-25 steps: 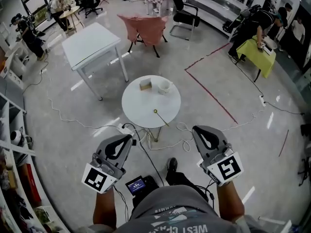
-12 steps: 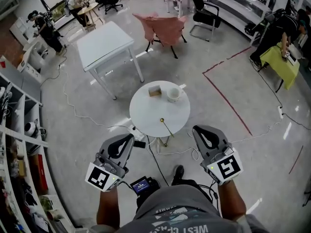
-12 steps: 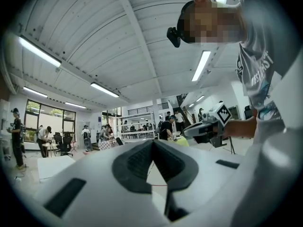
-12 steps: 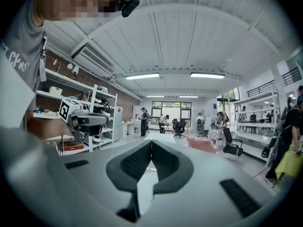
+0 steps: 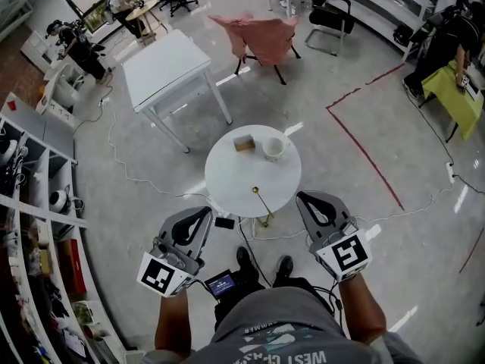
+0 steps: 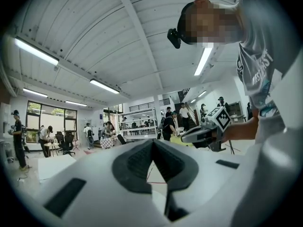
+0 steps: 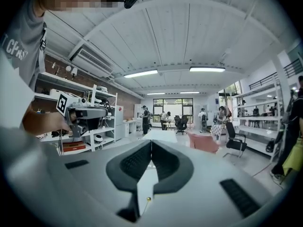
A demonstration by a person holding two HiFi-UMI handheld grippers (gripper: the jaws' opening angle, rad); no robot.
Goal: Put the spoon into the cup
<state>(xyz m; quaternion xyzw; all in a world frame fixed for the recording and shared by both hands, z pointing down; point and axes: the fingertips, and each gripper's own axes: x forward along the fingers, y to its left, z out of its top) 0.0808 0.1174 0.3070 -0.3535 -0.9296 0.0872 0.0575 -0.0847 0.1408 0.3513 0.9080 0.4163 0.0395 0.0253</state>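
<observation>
A round white table (image 5: 235, 174) stands just ahead of me in the head view. On its far side sit a white cup (image 5: 273, 148) and a small wooden box (image 5: 243, 142). A thin gold spoon (image 5: 261, 201) lies at the near edge, bowl toward the middle. My left gripper (image 5: 203, 212) is shut and empty, short of the table's near left edge. My right gripper (image 5: 305, 197) is shut and empty beside the table's near right edge. In the right gripper view the jaws (image 7: 151, 142) meet, and the spoon (image 7: 148, 200) shows below them. The left gripper (image 6: 152, 142) also has its pads together.
A white rectangular table (image 5: 163, 70) and a chair draped in pink cloth (image 5: 258, 36) stand beyond the round table. Cables (image 5: 136, 177) trail over the floor at left. Shelving (image 5: 30, 203) lines the left wall. Red floor tape (image 5: 371, 154) runs at right. People work far off.
I have come closer to the round table, so it and the spoon now sit nearer both grippers. Both grippers moved forward and stayed shut.
</observation>
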